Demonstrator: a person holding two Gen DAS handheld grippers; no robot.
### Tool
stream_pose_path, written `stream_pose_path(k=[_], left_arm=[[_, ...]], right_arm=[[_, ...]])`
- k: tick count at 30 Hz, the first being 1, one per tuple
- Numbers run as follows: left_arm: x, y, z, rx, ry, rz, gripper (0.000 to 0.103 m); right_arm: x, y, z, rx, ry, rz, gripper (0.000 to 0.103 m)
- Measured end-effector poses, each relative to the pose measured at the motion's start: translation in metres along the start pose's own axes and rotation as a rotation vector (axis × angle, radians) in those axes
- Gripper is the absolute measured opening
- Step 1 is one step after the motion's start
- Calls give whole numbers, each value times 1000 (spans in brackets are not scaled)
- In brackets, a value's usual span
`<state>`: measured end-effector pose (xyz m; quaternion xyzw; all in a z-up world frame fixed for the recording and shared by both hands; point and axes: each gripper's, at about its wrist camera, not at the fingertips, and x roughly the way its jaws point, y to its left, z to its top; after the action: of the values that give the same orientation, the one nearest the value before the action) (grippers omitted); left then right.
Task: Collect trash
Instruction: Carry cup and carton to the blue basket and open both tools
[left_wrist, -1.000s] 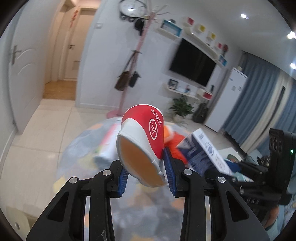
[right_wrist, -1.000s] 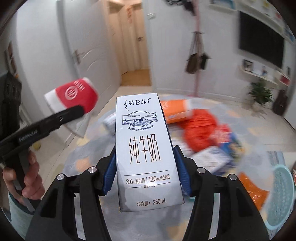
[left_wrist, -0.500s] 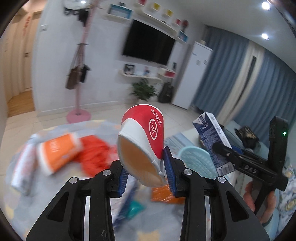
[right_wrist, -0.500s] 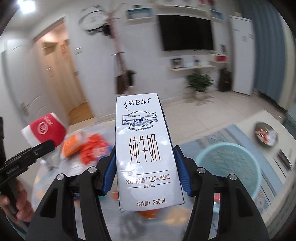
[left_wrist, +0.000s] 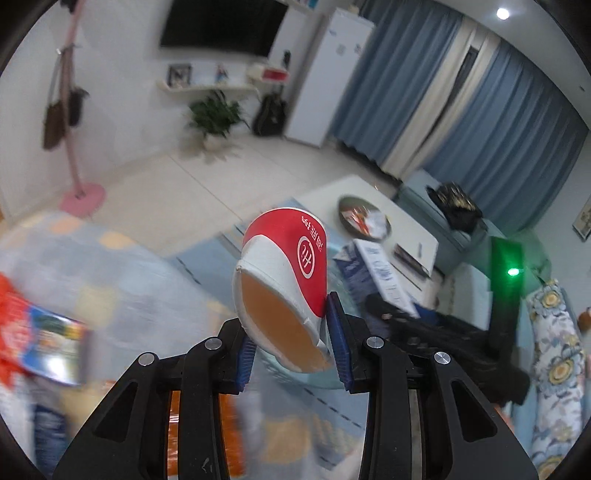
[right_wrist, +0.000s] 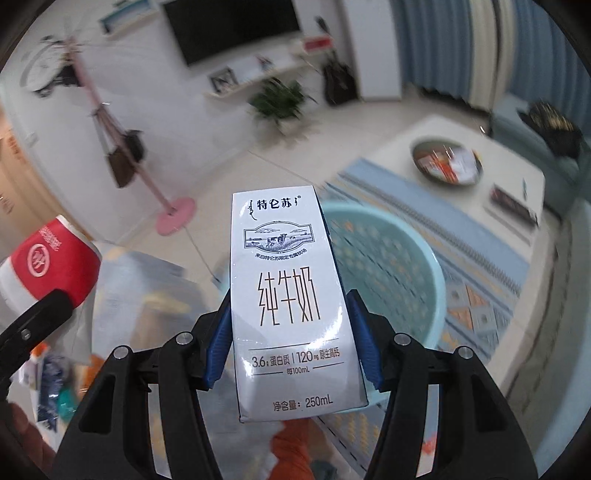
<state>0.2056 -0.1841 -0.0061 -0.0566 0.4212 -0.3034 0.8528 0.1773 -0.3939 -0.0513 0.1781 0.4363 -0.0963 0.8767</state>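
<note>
My left gripper (left_wrist: 291, 350) is shut on a squashed red and white paper cup (left_wrist: 284, 280), its open mouth turned toward the camera. My right gripper (right_wrist: 291, 345) is shut on a white 250 mL milk carton (right_wrist: 288, 302) held upright. Right behind the carton a light blue plastic basket (right_wrist: 391, 273) stands on the floor. In the right wrist view the paper cup (right_wrist: 55, 266) shows at the left edge. In the left wrist view the milk carton (left_wrist: 380, 273) shows to the right of the cup, with the basket mostly hidden behind cup and fingers.
Blurred wrappers and packets (left_wrist: 44, 332) lie on a pale mat at the left. A white coffee table (right_wrist: 480, 184) with a dish of items stands beyond a patterned blue rug (right_wrist: 476, 288). A pink coat stand (right_wrist: 173, 218), a plant and blue curtains line the far side.
Both grippers have swung right, away from the trash pile, and tipped downward. The blue basket now fills the space behind the carton. Cup and carton stay gripped as before.
</note>
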Motion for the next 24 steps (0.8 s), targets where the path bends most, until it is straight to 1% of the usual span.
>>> stream_pose_path(k=[3, 4, 8, 9, 10, 12, 17, 21, 24], left_arm=[[30, -3, -8, -73, 84, -94, 34], [38, -5, -11, -82, 101, -106, 34], [62, -14, -18, -57, 140, -90, 35], [66, -16, -19, -55, 143, -78, 41], [67, -17, -20, -51, 146, -68, 51], [65, -20, -21, -36, 134, -64, 55], [47, -24, -19, 0, 105, -49, 57], [19, -20, -22, 21, 55, -27, 57], [-3, -15, -24, 24, 12, -20, 57]], right_arm=[[23, -11, -9, 32, 55, -47, 56], [28, -14, -9, 38, 64, -49, 56], [38, -32, -10, 72, 79, -57, 56], [37, -35, -10, 77, 79, -58, 56], [35, -38, -10, 83, 77, -57, 56], [29, -39, -9, 88, 68, -59, 57], [22, -40, -8, 90, 45, -43, 57], [5, -17, -9, 41, 11, -11, 56], [-16, 9, -9, -27, -43, 19, 56]])
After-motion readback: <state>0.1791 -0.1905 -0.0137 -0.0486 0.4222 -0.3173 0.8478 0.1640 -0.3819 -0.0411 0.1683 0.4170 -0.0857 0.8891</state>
